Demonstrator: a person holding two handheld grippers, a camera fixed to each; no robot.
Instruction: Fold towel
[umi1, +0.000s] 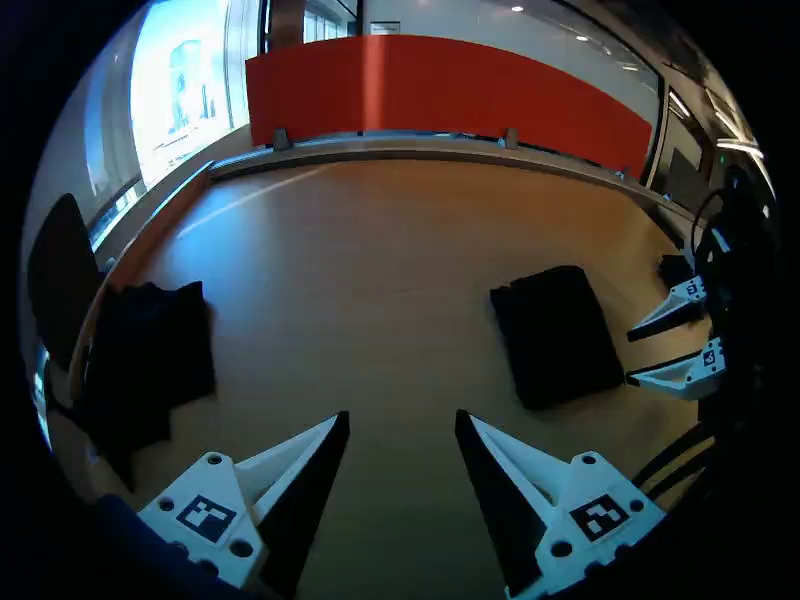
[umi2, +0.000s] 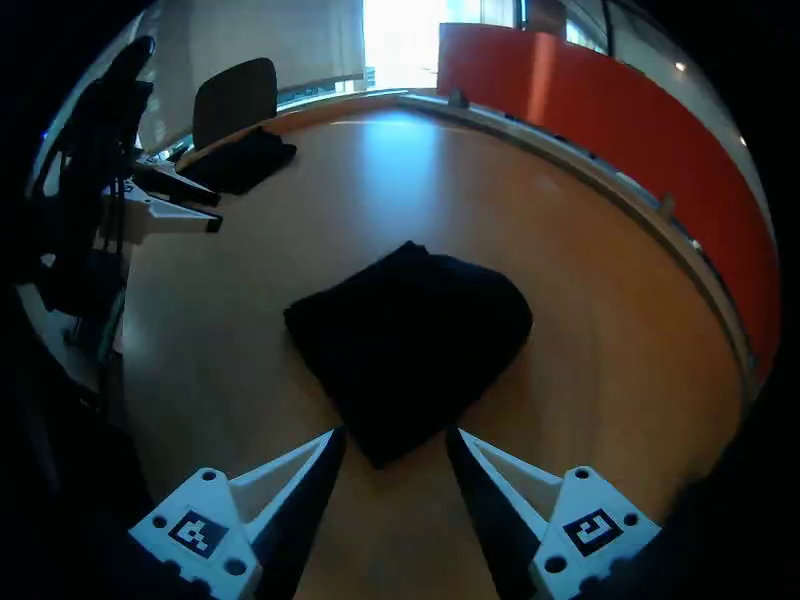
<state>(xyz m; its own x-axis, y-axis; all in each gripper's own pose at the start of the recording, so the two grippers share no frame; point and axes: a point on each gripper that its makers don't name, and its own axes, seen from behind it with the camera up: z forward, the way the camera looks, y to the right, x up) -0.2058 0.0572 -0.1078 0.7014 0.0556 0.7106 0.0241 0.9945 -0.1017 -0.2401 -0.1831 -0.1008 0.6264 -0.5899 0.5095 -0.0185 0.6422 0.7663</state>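
Where the black folded cloth towel (umi2: 410, 345) lies on the tan wooden counter (umi2: 600, 300), finds the right gripper (umi2: 395, 432) nearest: jaws spread, empty, just short of the towel's near corner. Puts the left gripper (umi1: 402, 415), jaws likewise apart, well off the towel's far side.

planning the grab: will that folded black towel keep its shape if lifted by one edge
Probably floppy: the folded black towel has soft, rounded edges and lies slumped on the table, so a one-edge lift would likely let the layers fall open. It looks light for its bulk. Pushed, it should slide on the glossy wood, maybe bunching.
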